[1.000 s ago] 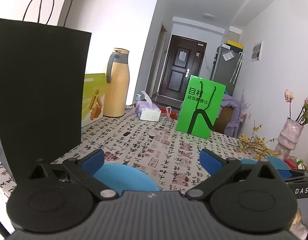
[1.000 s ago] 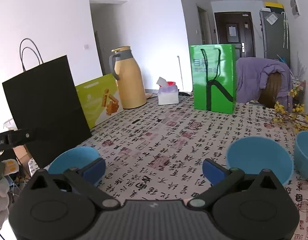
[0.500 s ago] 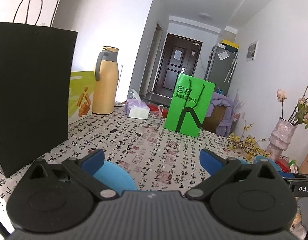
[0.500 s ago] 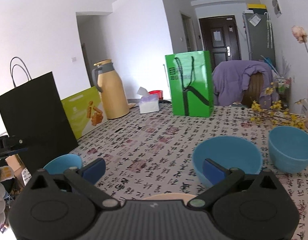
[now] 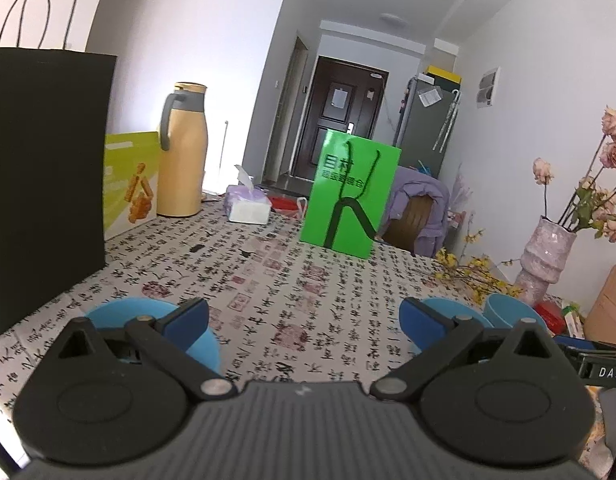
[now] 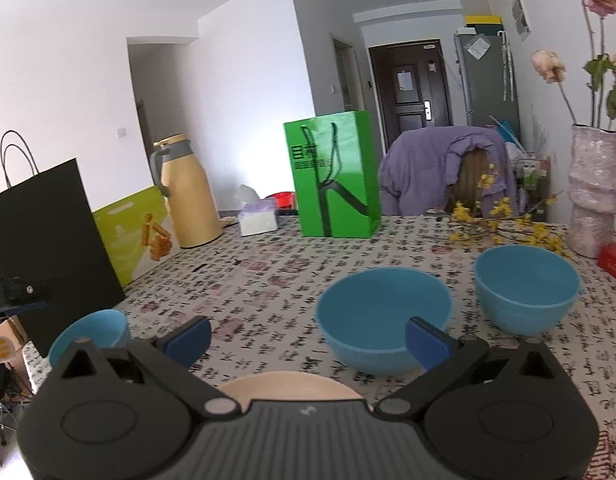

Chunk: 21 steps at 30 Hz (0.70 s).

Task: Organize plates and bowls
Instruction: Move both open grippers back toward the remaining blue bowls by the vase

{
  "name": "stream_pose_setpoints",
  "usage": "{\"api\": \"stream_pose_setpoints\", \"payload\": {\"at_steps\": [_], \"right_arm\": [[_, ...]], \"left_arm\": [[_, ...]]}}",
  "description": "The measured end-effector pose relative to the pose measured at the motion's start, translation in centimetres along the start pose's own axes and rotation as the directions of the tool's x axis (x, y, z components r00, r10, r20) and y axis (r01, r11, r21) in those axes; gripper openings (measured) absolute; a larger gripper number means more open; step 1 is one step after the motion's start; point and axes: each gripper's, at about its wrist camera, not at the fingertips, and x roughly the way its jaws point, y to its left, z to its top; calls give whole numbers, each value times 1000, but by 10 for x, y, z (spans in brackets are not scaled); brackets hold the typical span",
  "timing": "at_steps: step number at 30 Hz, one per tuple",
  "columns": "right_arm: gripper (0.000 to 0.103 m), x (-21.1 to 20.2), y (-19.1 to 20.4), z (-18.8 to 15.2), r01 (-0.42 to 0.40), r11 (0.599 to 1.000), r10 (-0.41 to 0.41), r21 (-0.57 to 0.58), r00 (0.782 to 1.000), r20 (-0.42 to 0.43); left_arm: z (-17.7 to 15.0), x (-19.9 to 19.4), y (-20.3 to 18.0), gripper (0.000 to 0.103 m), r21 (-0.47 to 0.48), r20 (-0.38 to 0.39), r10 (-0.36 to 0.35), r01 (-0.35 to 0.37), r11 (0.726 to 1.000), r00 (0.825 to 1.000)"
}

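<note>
Three blue bowls stand on the patterned tablecloth. In the right wrist view a large bowl (image 6: 382,316) sits just ahead of my right finger, a second bowl (image 6: 526,286) stands to its right, and a small bowl (image 6: 94,332) is at the near left. A beige plate (image 6: 290,386) lies under my right gripper (image 6: 308,340), which is open and empty. My left gripper (image 5: 302,322) is open and empty above the table; the small bowl (image 5: 128,314) is behind its left finger, and two bowls (image 5: 508,312) show behind its right finger.
A black paper bag (image 5: 44,184) stands at the near left. A yellow-green box (image 5: 128,184), a tan thermos (image 5: 182,150), a tissue box (image 5: 248,206) and a green bag (image 5: 348,198) stand farther back. A pink vase (image 6: 596,192) with flowers is at the right.
Both grippers have swung to the right and pulled back a little. The large bowls now show nearer the middle of the right wrist view. Both stay open.
</note>
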Motion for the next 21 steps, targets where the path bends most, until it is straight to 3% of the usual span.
{"api": "stream_pose_setpoints", "payload": {"at_steps": [11, 21], "right_arm": [[103, -19, -39, -12, 80, 996, -81, 40, 997, 13], [103, -21, -60, -15, 107, 992, -107, 69, 994, 5]], "left_arm": [[-10, 8, -22, 103, 16, -33, -30, 30, 999, 999], [-12, 20, -30, 103, 12, -62, -37, 38, 999, 997]]}}
